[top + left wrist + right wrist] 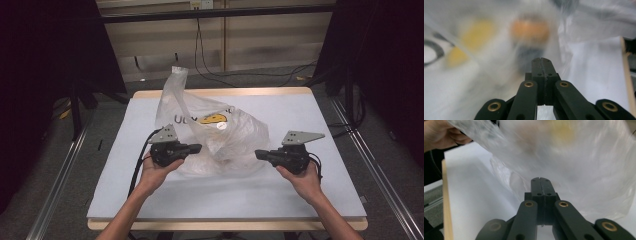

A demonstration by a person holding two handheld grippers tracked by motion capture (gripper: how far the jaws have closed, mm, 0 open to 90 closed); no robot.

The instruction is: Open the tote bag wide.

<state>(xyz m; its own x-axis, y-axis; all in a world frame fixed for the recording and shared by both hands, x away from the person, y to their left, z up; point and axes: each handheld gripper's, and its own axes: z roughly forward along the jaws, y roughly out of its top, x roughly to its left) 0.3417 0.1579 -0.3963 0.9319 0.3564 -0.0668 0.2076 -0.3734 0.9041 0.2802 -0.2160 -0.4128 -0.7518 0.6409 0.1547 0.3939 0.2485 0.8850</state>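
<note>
A clear plastic bag (215, 127) with a yellow and black print lies in the middle of the white table (240, 195), one handle sticking up at its back left. My left gripper (199, 148) is shut and empty at the bag's left side, pointing right. My right gripper (258, 154) is shut and empty at the bag's right side, pointing left. In the left gripper view the closed jaws face the blurred bag (499, 37), with an orange item (530, 28) showing through the plastic. The right gripper view has its jaws pressed together before the bag (574, 162).
The table's wooden edge (225, 92) runs along the back. Dark curtains stand at both sides, and cables (210, 70) trail on the floor behind. Metal rails (60, 175) run along the floor left and right of the table.
</note>
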